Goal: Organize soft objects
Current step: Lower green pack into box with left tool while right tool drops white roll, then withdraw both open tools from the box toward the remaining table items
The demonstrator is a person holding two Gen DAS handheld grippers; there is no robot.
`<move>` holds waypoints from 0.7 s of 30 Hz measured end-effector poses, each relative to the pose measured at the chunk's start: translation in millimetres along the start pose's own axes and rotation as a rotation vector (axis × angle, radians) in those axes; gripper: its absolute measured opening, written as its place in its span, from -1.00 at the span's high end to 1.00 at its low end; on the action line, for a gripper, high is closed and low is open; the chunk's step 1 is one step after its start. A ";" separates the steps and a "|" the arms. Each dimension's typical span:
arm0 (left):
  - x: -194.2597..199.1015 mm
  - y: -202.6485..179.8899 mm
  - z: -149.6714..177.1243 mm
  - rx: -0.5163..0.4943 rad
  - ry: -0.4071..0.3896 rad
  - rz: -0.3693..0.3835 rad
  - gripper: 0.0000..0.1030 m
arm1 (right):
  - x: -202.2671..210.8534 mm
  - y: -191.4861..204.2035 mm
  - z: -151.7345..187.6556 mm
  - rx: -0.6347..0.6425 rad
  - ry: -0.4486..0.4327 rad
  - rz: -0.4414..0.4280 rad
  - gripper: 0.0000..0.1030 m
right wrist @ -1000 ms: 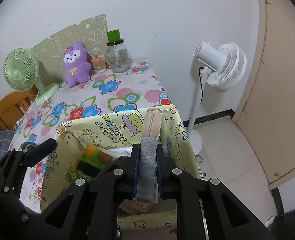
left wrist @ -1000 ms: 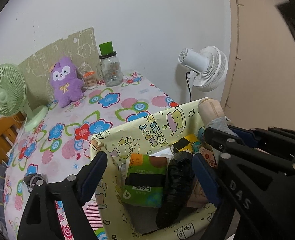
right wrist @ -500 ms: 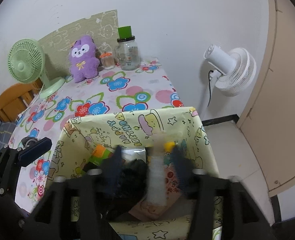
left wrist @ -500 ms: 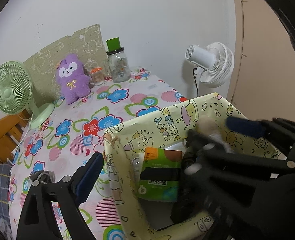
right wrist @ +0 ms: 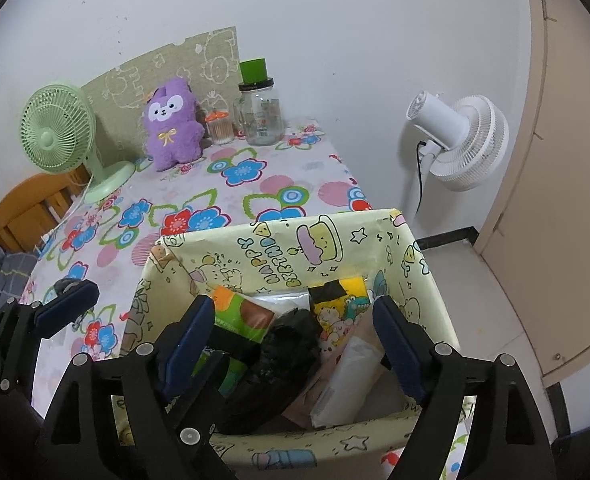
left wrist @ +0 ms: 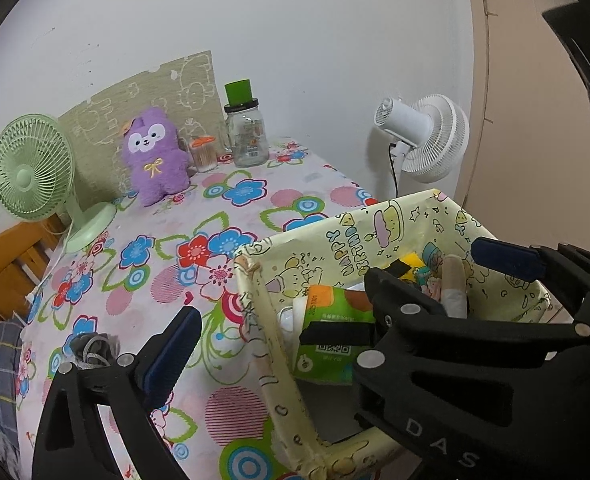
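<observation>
Your right gripper (right wrist: 295, 340) hangs over the near half of the yellow cartoon-print storage box (right wrist: 435, 280), jaws spread wide and just been opening, gripping nothing. Between and below its blue pads (right wrist: 395, 344) lie the box contents: a pale rolled sock (right wrist: 349, 376) leaning on the right, free of both pads; a black crumpled bundle (right wrist: 279, 356) in the middle; a green and orange packet (right wrist: 239, 312) on the left; a yellow cartoon pouch (right wrist: 343, 292) toward the far wall.

Your left gripper (left wrist: 335, 316) is also spread, jaws just been widening. Its left pad (left wrist: 171, 356) is over the flowered bench (left wrist: 223, 200), outside the box's left wall; whether it touches the cloth, can't tell. Its right finger is hidden behind your right gripper, which crosses the left wrist view. Nothing is clamped in it.

Beside the left pad, on the bench, a small grey bundle with a cord (left wrist: 93, 346) lies well apart from the box.

Mid bench: bare flowered cloth only.

Far edge, against the wall: green desk fan (right wrist: 59, 132) at left, purple plush toy (right wrist: 173, 124) upright just right of it, a small orange-lidded jar of sticks (right wrist: 221, 126) touching or nearly touching the plush's side, then a clear glass jar with a green cap (right wrist: 261, 108). A patterned beige board (right wrist: 175, 68) leans on the wall behind them.

Off the bench at right, a white standing fan (right wrist: 463, 140) is near the wall. A wooden chair (right wrist: 27, 212) shows at the left edge.
</observation>
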State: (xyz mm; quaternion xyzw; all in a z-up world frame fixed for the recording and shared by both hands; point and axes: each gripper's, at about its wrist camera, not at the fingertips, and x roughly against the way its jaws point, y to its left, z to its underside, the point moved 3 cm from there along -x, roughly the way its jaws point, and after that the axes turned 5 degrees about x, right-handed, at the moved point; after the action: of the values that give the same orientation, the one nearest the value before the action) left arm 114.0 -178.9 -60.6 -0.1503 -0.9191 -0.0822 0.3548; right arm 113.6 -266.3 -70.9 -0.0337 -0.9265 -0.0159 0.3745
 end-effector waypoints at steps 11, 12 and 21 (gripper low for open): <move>15.4 12.0 8.5 0.003 -0.012 0.003 -0.93 | 14.2 16.2 5.9 0.008 -0.025 0.010 -0.65; 16.8 13.3 9.3 0.005 -0.015 0.004 -0.93 | 15.2 17.7 6.5 0.007 -0.025 0.009 -0.65; 28.7 25.1 15.4 0.021 -0.027 0.003 -0.93 | 27.4 33.0 10.2 0.017 -0.050 0.011 -0.65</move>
State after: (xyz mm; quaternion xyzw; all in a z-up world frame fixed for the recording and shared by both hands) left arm 92.6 -145.1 -51.4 -0.1492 -0.9244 -0.0699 0.3441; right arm 89.3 -231.4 -59.1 -0.0362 -0.9354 -0.0052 0.3517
